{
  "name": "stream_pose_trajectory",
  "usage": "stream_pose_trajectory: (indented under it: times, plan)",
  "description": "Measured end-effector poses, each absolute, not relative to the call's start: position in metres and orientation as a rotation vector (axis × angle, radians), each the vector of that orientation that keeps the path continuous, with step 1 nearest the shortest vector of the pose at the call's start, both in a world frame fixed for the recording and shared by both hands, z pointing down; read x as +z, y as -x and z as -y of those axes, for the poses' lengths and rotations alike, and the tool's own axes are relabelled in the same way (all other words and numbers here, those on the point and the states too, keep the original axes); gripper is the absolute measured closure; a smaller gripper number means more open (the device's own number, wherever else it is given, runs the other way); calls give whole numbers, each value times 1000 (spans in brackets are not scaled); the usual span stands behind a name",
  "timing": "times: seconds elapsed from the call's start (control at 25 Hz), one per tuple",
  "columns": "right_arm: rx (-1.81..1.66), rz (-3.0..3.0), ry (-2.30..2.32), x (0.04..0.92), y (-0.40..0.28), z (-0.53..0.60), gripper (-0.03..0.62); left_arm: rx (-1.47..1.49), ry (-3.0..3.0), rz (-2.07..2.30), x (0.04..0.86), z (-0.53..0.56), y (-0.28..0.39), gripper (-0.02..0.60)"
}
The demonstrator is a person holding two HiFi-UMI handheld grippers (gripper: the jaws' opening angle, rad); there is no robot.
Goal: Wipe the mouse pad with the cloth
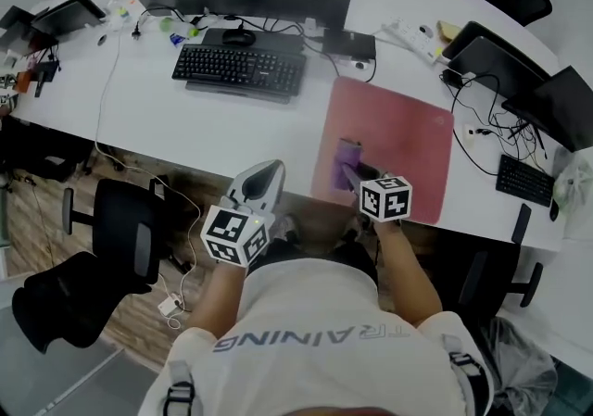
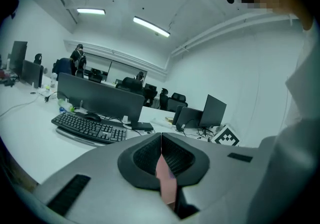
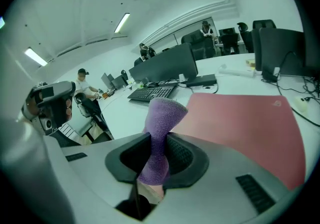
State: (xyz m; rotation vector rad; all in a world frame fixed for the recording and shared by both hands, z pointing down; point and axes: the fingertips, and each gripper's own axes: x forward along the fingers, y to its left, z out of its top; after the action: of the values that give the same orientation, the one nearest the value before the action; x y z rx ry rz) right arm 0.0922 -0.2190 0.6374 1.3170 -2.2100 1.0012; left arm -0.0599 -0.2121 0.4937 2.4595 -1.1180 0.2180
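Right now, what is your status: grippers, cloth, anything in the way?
Right gripper shut on cloth, over pad's near left part. Left gripper shut, by desk edge, off pad. Nothing else on pad.

Pink mouse pad lying flat, purple cloth bunched over its near left part.

The mouse pad (image 1: 408, 141) is a large pinkish-red rectangle with rounded corners, lying on the white desk (image 1: 232, 132) to the right of the keyboard (image 1: 239, 67), its near edge close to the desk's front edge. The cloth (image 3: 162, 118) is fuzzy and purple, squeezed narrow at its middle between the jaws of the right gripper (image 3: 159, 144), its free end flaring upward above the pad.
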Motion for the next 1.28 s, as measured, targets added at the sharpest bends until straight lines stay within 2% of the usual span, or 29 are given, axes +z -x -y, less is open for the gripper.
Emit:
stream_pose_trajectory:
  times: [0.24,0.56,0.88,1.28]
  plan:
    - [1029,2139,-1177,695,-21,214,499,217,-2427,1128,506,199,100,551]
    - [1102,2076,-1150,739,-19,197,499,242,-2412,1136,511,187,102,549]
    - [1127,2097,-1145,737,-61,185,499,248,-2418,1170,498,175,54,551]
    - [1116,2034,-1207,738,-164,157,498,249,-2440,1140,491,151,-27,550]
